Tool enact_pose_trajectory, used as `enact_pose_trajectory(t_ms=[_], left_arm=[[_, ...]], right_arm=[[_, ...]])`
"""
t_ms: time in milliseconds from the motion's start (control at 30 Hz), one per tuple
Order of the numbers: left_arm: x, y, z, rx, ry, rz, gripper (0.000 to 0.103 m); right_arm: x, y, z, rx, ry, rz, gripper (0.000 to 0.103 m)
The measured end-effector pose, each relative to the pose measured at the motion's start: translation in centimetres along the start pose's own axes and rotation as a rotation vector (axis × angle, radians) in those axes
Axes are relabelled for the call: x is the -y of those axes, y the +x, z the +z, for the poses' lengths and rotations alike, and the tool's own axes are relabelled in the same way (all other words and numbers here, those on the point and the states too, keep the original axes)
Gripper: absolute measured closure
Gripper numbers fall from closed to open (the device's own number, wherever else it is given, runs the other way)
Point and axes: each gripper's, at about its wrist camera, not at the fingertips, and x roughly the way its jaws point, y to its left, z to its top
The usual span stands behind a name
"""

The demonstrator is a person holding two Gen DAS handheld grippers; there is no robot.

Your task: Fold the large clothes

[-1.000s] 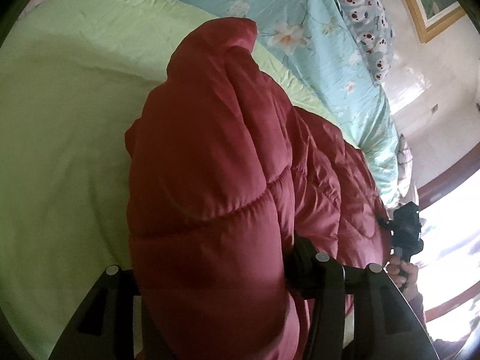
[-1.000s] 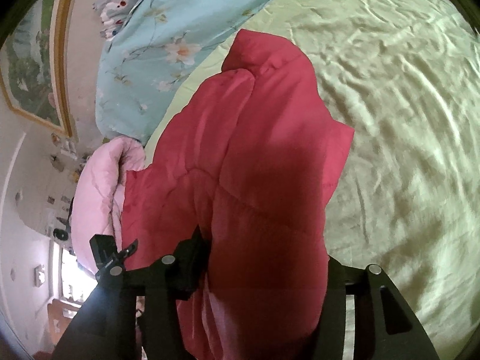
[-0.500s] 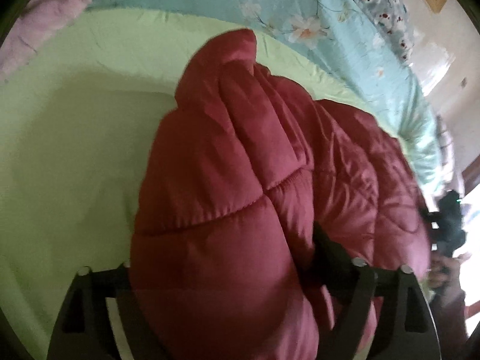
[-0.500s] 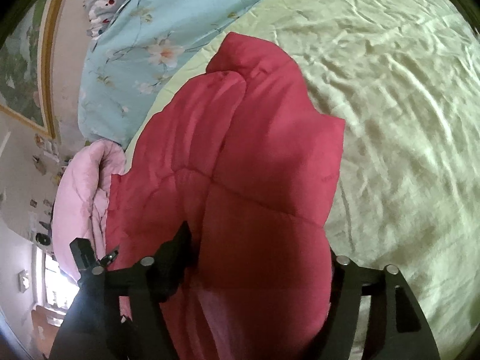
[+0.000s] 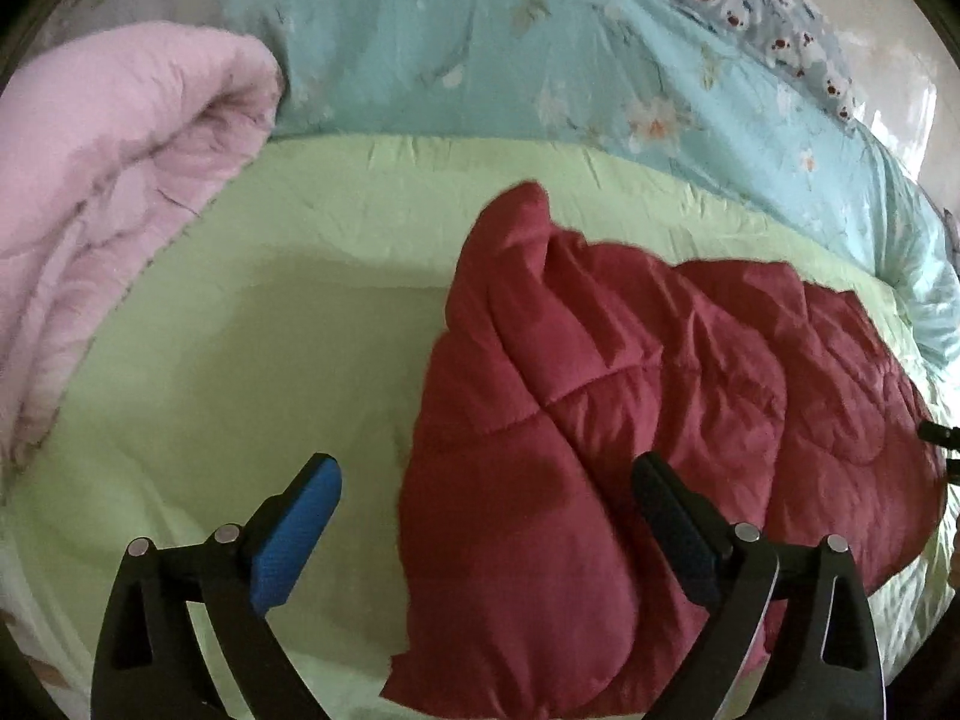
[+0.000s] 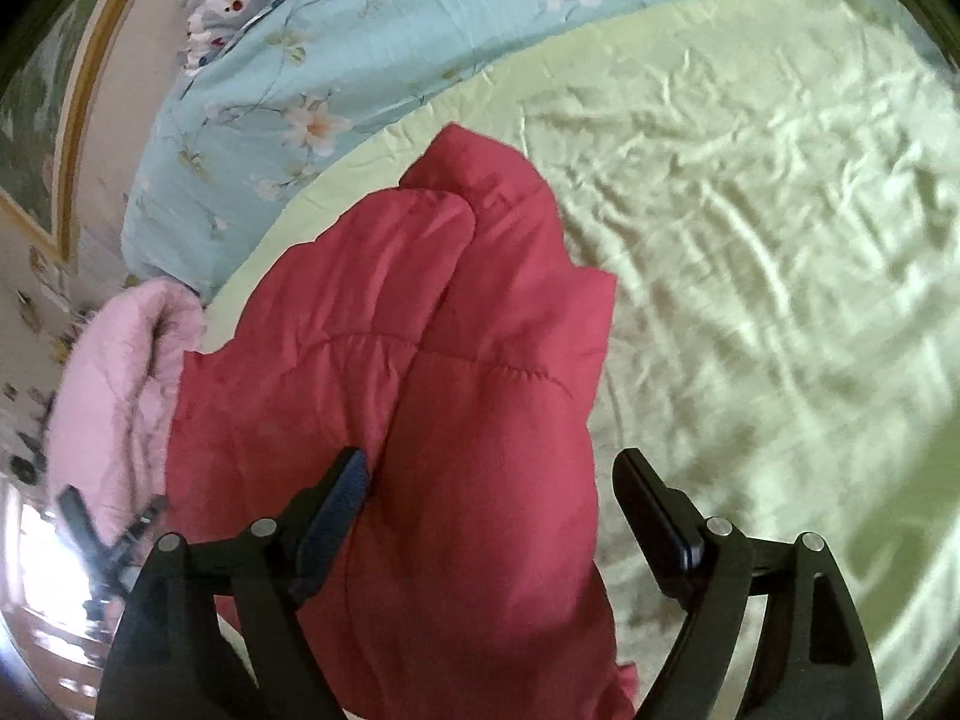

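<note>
We are letting go on both sides now: a second ago both grippers were clamped deep in the red padded jacket (image 5: pixel 630 450), and now the left gripper (image 5: pixel 486 498) is spreading its jaws, with its blue-padded finger standing clear over bare green sheet (image 5: pixel 240 360) to its left and its dark finger just at the jacket's top surface on its right, not pressing in as far as we are seeing. The view from that side is also pulling back, so the pink quilt (image 5: pixel 114 180) is showing far off to the left and the blue flowered duvet (image 5: pixel 480 60) is lying ahead, beyond the jacket's collar end. The right gripper (image 6: pixel 492 498) is opening too; the jacket's folded edge is sitting between its jaws and running forward from them, but neither pad is squeezing it, and the right-hand finger is hanging over crumpled sheet. So the jacket is released and lying by itself on the sheet, directly ahead of and under both grippers, doubled lengthwise with one half laid over the other. We are reading this as one fold set down and holding its shape. What we are judging comes next is another fold across its length to make it compact, and the puffy filling may spring the layers apart, so it will want a firm bite.
</note>
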Motion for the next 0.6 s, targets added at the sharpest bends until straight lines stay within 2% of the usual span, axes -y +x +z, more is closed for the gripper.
enact_pose_trajectory(t_ms=[167, 333, 433, 600], left_arm=[[0.6, -2.9, -0.9, 0.05, 0.028, -0.027, 0.005], [2.9, -4.4, -2.0, 0.065, 0.075, -0.076, 0.005], [4.3, -4.5, -2.3, 0.061, 0.105, -0.101, 0.005], [6.2, -3.9, -3.3, 0.044, 0.152, -0.121, 0.005]], right_arm=[[-1.9, -2.5, -0.9, 0.081, -0.086, -0.126, 0.018], [-4.5, -5.0, -1.7, 0.193, -0.169, -0.216, 0.018], [-6.6, -5.6, -2.2, 0.228, -0.219, -0.214, 0.018], [-10.7, -4.1, -3.4, 0.199, -0.328, -0.16, 0.017]])
